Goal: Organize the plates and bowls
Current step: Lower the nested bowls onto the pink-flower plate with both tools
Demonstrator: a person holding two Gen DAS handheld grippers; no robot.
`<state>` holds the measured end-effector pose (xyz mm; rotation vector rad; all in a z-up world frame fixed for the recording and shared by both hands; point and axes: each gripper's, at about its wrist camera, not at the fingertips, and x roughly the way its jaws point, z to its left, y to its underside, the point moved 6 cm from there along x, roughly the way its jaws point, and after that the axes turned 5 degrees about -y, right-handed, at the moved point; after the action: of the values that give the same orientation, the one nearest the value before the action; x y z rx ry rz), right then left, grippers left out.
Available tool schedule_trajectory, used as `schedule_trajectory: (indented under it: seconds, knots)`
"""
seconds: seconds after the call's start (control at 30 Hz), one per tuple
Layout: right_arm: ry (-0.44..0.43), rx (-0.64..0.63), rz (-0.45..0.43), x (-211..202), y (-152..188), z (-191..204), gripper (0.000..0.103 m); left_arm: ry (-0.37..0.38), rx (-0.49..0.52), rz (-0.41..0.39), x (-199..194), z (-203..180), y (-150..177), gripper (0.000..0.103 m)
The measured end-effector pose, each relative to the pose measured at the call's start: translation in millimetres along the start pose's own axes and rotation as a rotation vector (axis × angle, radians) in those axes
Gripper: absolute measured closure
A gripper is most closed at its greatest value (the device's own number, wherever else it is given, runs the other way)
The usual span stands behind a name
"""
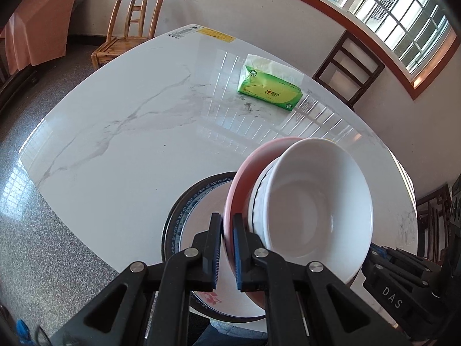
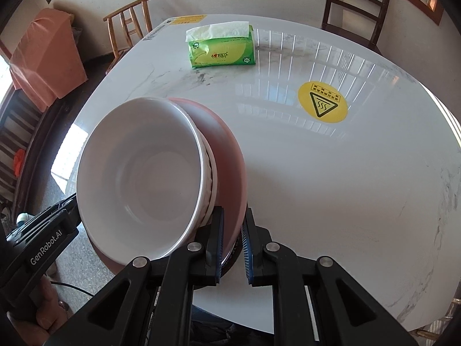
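Note:
A pink plate (image 1: 240,184) carries stacked white bowls (image 1: 314,201) and hangs above a blue-rimmed plate (image 1: 184,216) lying on the white marble table (image 1: 115,132). My left gripper (image 1: 227,248) is shut on the pink plate's rim on one side. My right gripper (image 2: 232,245) has its fingers on either side of the opposite rim of the pink plate (image 2: 227,155), with a small gap on the right side. The white bowls (image 2: 141,170) sit on the plate in the right wrist view. The blue-rimmed plate is mostly hidden there.
A green tissue pack (image 1: 269,90) lies further back on the table; it also shows in the right wrist view (image 2: 222,47). A round yellow heat-warning sticker (image 2: 322,102) is on the tabletop. A wooden chair (image 1: 129,37) and a dark chair (image 1: 350,69) stand at the far edges.

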<state>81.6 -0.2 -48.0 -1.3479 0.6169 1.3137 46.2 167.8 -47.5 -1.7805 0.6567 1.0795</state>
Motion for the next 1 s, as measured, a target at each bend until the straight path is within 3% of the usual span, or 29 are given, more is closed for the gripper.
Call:
schedule_trajectory:
  seconds: [0.5, 1.0]
  knots:
    - [-0.004, 0.001, 0.060, 24, 12, 10, 0.090, -0.002, -0.024, 0.041, 18, 20, 11, 0.098]
    - [-0.013, 0.014, 0.018, 24, 13, 11, 0.087, -0.024, 0.009, -0.021, 16, 20, 11, 0.098]
